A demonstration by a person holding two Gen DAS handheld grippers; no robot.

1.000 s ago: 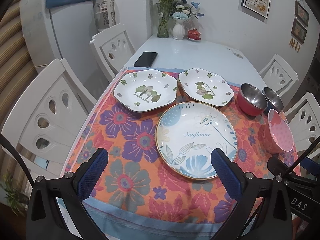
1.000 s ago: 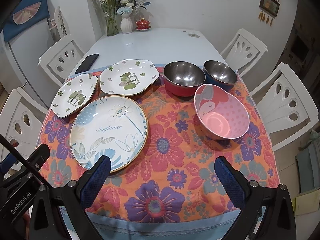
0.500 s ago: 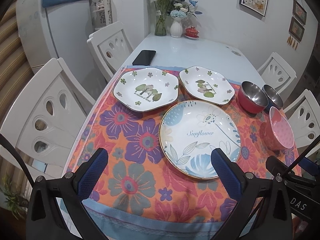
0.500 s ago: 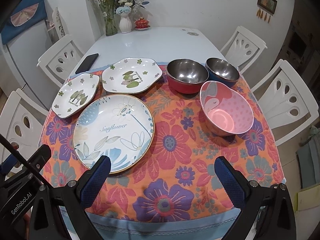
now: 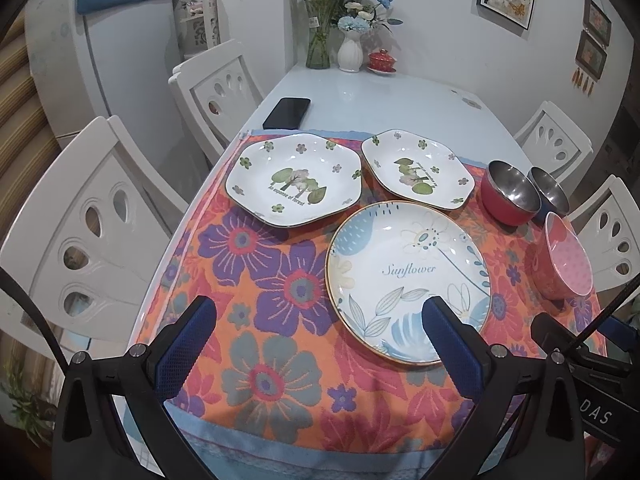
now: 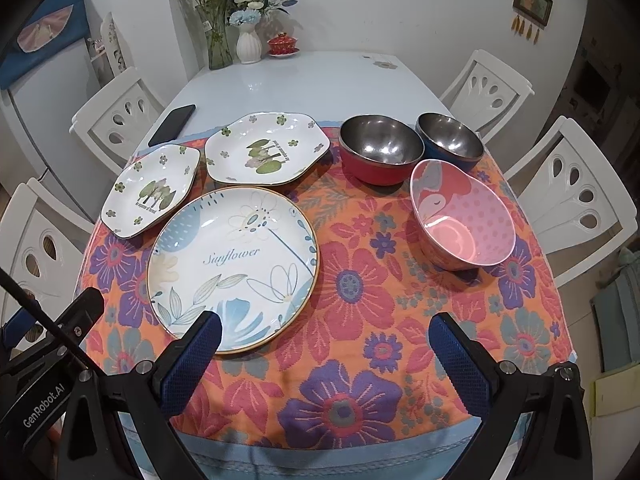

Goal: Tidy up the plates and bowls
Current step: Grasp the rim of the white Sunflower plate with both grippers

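Blue-leafed and gold-rimmed, the round Sunflower plate lies on the near left part of the floral tablecloth, with two white hexagonal plates just behind it. To the right sit a pink bowl, a red steel-lined bowl and a blue steel-lined bowl close together. The left gripper and right gripper hover over the near table edge, jaws spread wide, holding nothing. A black phone rests on the bare white table beyond.
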